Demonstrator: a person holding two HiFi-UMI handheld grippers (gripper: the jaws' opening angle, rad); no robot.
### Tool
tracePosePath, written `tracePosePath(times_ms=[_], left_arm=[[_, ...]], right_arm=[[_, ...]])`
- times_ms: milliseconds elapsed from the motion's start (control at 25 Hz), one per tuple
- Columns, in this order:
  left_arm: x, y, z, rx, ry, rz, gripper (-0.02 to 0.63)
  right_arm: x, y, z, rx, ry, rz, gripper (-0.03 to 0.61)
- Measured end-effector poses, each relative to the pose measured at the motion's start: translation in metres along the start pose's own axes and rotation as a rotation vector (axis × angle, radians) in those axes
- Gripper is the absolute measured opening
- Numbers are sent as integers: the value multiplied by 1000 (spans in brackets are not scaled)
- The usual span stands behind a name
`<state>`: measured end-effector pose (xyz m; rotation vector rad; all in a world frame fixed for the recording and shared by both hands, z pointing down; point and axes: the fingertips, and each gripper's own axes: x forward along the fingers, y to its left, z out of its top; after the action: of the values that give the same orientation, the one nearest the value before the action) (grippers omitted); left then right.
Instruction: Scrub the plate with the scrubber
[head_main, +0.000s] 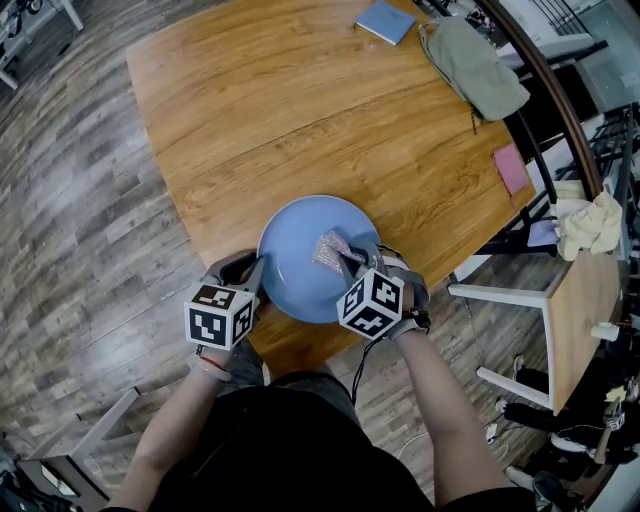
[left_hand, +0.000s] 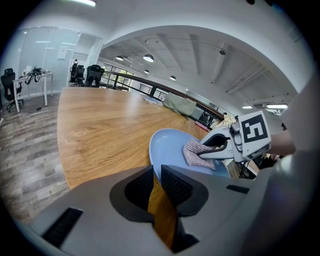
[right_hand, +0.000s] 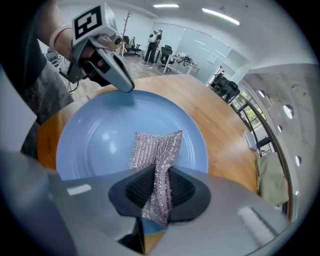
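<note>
The right gripper (head_main: 346, 259) (right_hand: 157, 186) has its jaws pressed onto a silvery mesh scrubber (head_main: 329, 249) (right_hand: 156, 148). The left gripper (head_main: 259, 266) (left_hand: 155, 176) has its jaws drawn almost together, and the plate's rim sits pinched at their tips.

The wooden table (head_main: 280, 100) is rounded at its near end. The light blue plate (head_main: 298, 228) (right_hand: 95, 140) (left_hand: 167, 145) lies flat there, close to the edge in front of the person. The left gripper holds the plate at its left rim, and the right gripper reaches in over the right side.

The scrubber is a folded strip. Its long axis runs in line with the right gripper's jaws. One end hangs down behind the pads, and the other end fans out onto the plate's well and points toward the plate's middle. In the head view this free end points up and to the left, away from the person. In the left gripper view the scrubber (left_hand: 198, 152) lies on the plate's far half under the right gripper.

Well apart, at the table's far right, lie a grey-green cloth bundle (head_main: 474, 64) and a small blue booklet (head_main: 385, 20).
</note>
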<state>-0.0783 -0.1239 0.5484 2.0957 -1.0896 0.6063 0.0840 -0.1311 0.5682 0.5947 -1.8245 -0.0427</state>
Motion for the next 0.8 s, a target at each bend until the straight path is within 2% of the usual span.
tracePosePath(times_ms=[400,600,800], left_arm=[[-1,-1,0,6,2,-10,44],[0,-2,0,7,3,-14,44],[0,-3,1,5,1,-14,44]], right_arm=[[14,-42,0,-108,82,-192,57],[23,-56,8,-90,97,-234,57],[31,-64,24,-132,93,-257,55]])
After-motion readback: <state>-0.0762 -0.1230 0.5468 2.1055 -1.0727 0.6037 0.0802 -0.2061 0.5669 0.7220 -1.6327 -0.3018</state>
